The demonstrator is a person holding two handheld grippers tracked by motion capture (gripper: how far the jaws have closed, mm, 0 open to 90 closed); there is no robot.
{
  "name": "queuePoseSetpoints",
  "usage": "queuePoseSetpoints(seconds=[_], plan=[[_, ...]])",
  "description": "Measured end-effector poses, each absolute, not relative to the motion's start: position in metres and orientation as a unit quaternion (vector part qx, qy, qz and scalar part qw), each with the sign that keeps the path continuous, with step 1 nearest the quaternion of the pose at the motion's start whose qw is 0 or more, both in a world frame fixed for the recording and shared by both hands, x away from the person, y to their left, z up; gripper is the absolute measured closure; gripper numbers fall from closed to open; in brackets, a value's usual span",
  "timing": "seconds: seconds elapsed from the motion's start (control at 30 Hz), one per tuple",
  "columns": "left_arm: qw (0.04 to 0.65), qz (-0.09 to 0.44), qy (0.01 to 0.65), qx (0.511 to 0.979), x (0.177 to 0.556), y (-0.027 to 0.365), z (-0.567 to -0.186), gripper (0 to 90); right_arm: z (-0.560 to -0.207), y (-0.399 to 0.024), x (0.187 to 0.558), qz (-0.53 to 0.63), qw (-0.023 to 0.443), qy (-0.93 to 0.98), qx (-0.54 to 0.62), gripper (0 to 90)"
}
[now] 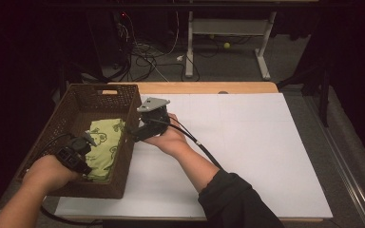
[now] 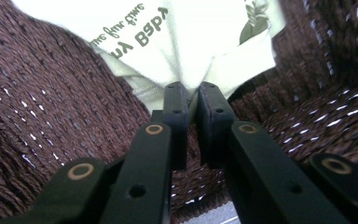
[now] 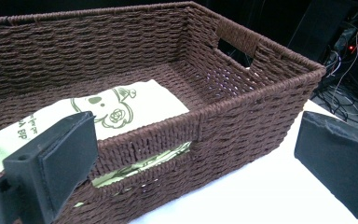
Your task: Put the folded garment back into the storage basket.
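At the left of the high view, a brown woven basket (image 1: 75,110) sits on the white table (image 1: 247,156), and a folded pale green cloth (image 1: 105,145) with printed figures lies on its floor, toward the lower right part of the basket. The person's left forearm comes in from the lower left corner, bare, angled up and to the right; the left hand wraps the body of the left gripper (image 1: 86,141), which reaches over the basket's near rim and points down onto the cloth's left edge. In the left gripper view the two black jaws stand nearly together at the centre of the frame, pinching a fold of the cloth (image 2: 186,51) between their tips, with basket weave on both sides.

In the middle of the high view, the right forearm, in a dark sleeve, runs from the bottom edge up and to the left. The right hand holds the right gripper (image 1: 135,133) just outside the basket's right wall, pointing left at it, grey plate on top. In the right gripper view its jaws stand wide apart at the lower corners of the frame, gripping nothing, with the basket (image 3: 261,93) wall between and beyond them and the cloth (image 3: 121,109) inside.
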State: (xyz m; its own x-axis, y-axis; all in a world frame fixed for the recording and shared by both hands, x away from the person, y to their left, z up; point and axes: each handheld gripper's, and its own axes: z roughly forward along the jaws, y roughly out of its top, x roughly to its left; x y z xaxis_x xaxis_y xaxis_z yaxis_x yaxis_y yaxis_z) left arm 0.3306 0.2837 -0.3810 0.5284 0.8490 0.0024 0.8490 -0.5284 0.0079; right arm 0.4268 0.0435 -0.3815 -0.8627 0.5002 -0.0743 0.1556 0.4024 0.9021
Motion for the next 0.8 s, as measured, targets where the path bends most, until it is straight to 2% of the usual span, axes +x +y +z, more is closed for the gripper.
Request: queuePoseSetpoints(seconds=[0.03, 0.07, 0.1, 0.2, 0.33, 0.5, 0.73, 0.8], plan=[[-0.001, -0.003, 0.489, 0.873, 0.331, 0.284, -0.383, 71.5, -0.382, 0.044, 0.426, 0.508, 0.17, 0.82, 0.202, 0.1], [-0.006, -0.006, 0.489, 0.872, 0.332, 0.283, -0.386, 57.2, -0.382, 0.042, 0.425, 0.506, 0.169, 0.822, 0.2, 0.1], [-0.009, 0.001, 0.492, 0.871, 0.332, 0.283, -0.386, 57.2, -0.382, 0.042, 0.425, 0.506, 0.169, 0.822, 0.2, 0.1], [-0.003, 0.013, 0.503, 0.864, 0.334, 0.285, -0.382, 38.3, -0.383, 0.039, 0.425, 0.51, 0.172, 0.819, 0.2, 0.1], [0.003, 0.023, 0.511, 0.859, 0.335, 0.285, -0.373, 23.5, -0.383, 0.031, 0.426, 0.509, 0.173, 0.817, 0.208, 0.1], [0.027, 0.0, 0.52, 0.854, 0.335, 0.286, -0.359, 19.5, -0.383, 0.023, 0.423, 0.511, 0.17, 0.816, 0.208, 0.1], [0.025, -0.007, 0.512, 0.859, 0.334, 0.279, -0.347, 0.0, -0.383, -0.001, 0.406, 0.511, 0.178, 0.813, 0.213, 0.1], [0.02, -0.005, 0.513, 0.858, 0.334, 0.275, -0.346, 0.0, -0.383, -0.009, 0.4, 0.512, 0.181, 0.813, 0.212, 0.1]])
